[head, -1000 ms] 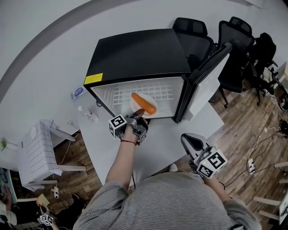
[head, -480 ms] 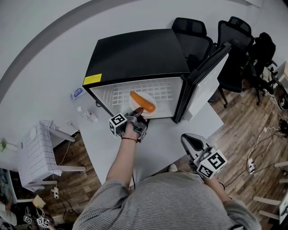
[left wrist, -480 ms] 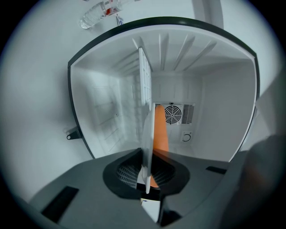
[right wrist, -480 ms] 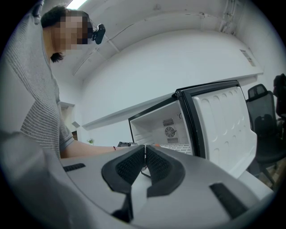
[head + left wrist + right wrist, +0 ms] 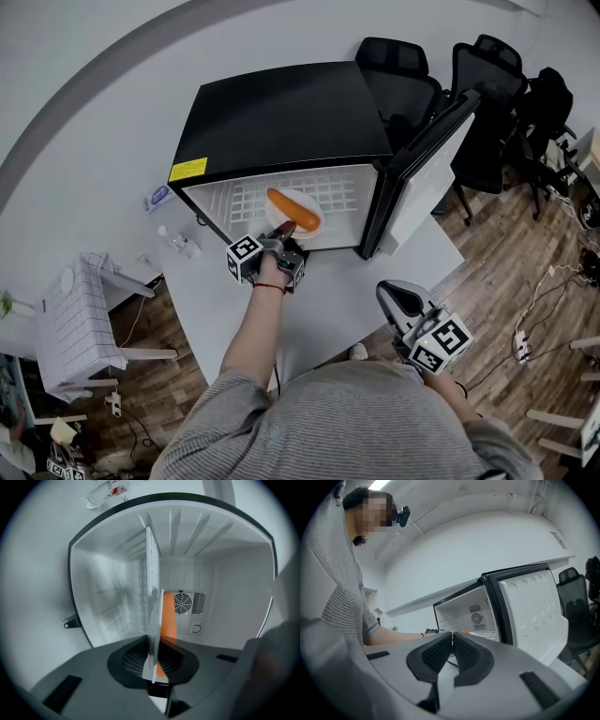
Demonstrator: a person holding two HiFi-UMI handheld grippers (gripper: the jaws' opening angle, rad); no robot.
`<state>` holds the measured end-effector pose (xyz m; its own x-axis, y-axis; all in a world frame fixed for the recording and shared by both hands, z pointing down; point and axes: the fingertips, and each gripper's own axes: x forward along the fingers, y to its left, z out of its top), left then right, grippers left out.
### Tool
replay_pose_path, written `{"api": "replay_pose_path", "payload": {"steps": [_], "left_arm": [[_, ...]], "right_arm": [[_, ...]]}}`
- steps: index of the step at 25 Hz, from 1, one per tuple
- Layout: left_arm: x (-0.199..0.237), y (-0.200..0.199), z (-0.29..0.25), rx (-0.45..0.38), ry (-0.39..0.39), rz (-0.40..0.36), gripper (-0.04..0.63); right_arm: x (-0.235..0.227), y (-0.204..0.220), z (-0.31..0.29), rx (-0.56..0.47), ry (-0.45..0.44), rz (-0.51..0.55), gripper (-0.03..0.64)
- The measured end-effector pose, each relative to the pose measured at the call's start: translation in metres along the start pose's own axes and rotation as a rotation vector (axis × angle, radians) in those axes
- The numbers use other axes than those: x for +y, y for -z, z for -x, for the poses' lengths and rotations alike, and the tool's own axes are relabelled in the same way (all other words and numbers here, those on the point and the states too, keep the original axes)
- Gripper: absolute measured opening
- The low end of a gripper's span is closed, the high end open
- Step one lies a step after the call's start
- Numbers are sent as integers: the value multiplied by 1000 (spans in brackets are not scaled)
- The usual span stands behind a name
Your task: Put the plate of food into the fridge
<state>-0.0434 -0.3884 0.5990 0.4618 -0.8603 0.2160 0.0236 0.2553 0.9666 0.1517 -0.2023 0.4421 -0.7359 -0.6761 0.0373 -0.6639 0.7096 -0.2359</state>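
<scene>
A white plate (image 5: 302,223) carries a long orange piece of food (image 5: 292,211). It sits at the mouth of the open black fridge (image 5: 281,117), over the white wire shelf (image 5: 248,199). My left gripper (image 5: 281,242) is shut on the plate's near rim. In the left gripper view the plate (image 5: 153,630) shows edge-on between the pads, with the orange food (image 5: 168,616) on its right and the fridge's back wall behind. My right gripper (image 5: 398,298) hangs near the person's body, away from the fridge. Its jaws (image 5: 451,644) are shut on nothing.
The fridge door (image 5: 436,155) stands open to the right. A water bottle (image 5: 183,244) and a small blue-and-white object (image 5: 159,195) lie on the white table (image 5: 337,291) left of the fridge. Black office chairs (image 5: 403,70) stand behind, and a white side table (image 5: 75,319) is at the left.
My left gripper has pushed the plate a little further in and to the left, onto the fridge shelf. The right gripper has stayed where it was.
</scene>
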Motion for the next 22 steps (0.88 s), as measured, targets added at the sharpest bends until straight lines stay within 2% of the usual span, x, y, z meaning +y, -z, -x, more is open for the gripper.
{"api": "replay_pose_path", "payload": {"steps": [22], "left_arm": [[-5, -15, -23, -82, -3, -18, 41]], "right_arm": [[-13, 0, -7, 10, 9, -13, 15]]}}
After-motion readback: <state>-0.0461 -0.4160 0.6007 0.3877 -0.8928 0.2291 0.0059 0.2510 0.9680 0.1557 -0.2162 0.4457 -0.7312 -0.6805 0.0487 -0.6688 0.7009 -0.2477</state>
